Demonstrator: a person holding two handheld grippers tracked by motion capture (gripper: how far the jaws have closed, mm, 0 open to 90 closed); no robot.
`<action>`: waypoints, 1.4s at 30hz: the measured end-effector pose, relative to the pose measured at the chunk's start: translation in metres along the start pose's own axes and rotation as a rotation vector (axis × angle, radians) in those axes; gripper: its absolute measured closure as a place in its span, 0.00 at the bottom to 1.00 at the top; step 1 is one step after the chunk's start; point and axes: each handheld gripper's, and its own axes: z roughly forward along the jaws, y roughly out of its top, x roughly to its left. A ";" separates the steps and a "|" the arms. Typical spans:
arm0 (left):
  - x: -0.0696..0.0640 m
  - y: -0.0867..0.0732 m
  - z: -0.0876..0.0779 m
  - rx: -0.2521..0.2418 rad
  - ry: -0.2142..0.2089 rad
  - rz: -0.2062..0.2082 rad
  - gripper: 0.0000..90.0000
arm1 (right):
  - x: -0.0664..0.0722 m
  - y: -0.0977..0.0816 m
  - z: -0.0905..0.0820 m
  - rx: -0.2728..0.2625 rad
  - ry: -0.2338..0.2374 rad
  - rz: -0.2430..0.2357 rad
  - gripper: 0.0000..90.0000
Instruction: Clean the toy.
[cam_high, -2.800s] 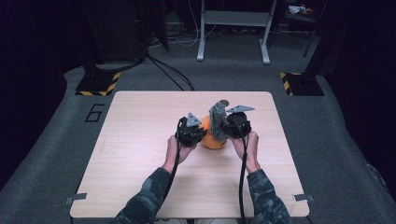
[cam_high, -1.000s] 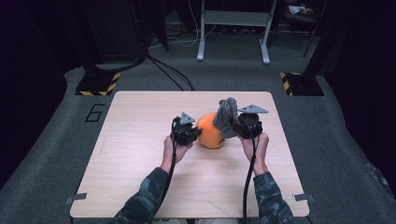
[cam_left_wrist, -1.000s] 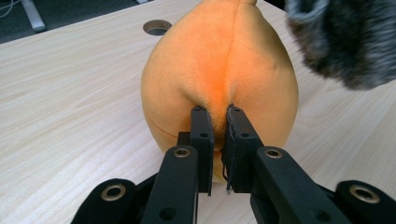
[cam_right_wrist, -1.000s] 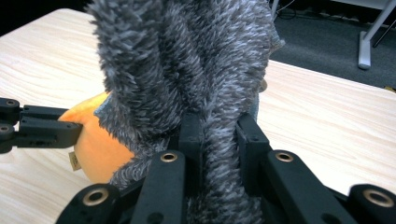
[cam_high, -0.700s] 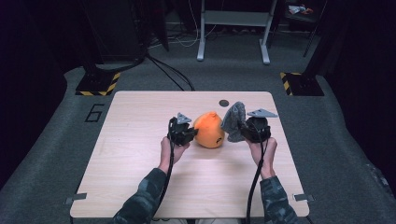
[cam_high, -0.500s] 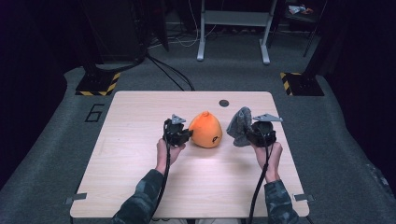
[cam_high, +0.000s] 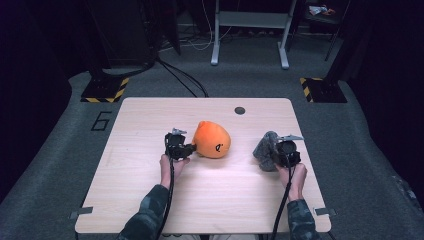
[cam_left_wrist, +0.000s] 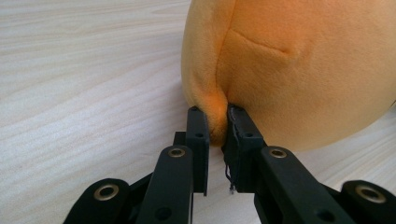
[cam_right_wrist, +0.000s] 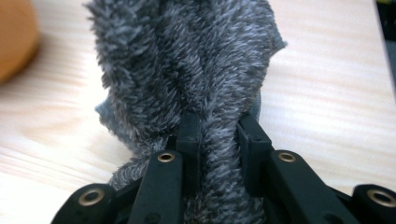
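An orange plush ball (cam_high: 212, 141) with a small dark mark lies on the wooden table (cam_high: 150, 120), near its middle. My left gripper (cam_high: 189, 148) meets it from the left and is shut on a fold of its orange fabric (cam_left_wrist: 219, 70); the pads pinch that fold at the left gripper (cam_left_wrist: 215, 119). A grey furry cover (cam_high: 264, 148) hangs at the right, apart from the plush. My right gripper (cam_high: 274, 153) is shut on it, the fur (cam_right_wrist: 187, 60) bunched between the jaws of the right gripper (cam_right_wrist: 218, 123). The orange plush (cam_right_wrist: 14, 37) shows blurred at far left.
A small black round disc (cam_high: 240, 110) sits near the table's far edge. Bare wood lies in front of both hands. Beyond the table are a grey floor with a painted 6 (cam_high: 101, 121), yellow-black striped bases (cam_high: 105, 90) and a white stand's legs (cam_high: 215, 55).
The two hands have drawn apart and sunk toward the table. The grey cover has come away from the orange plush to the right; the plush has shifted left.
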 end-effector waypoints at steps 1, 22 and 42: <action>0.000 0.000 0.000 0.001 0.001 -0.001 0.88 | -0.002 -0.001 0.004 0.009 0.001 0.002 0.81; 0.005 -0.006 -0.025 -0.022 0.090 0.056 0.32 | -0.021 -0.013 -0.023 -0.069 0.041 0.041 0.19; 0.045 -0.084 -0.082 0.048 0.257 0.075 0.10 | -0.034 -0.097 -0.039 -0.057 -0.002 0.023 0.05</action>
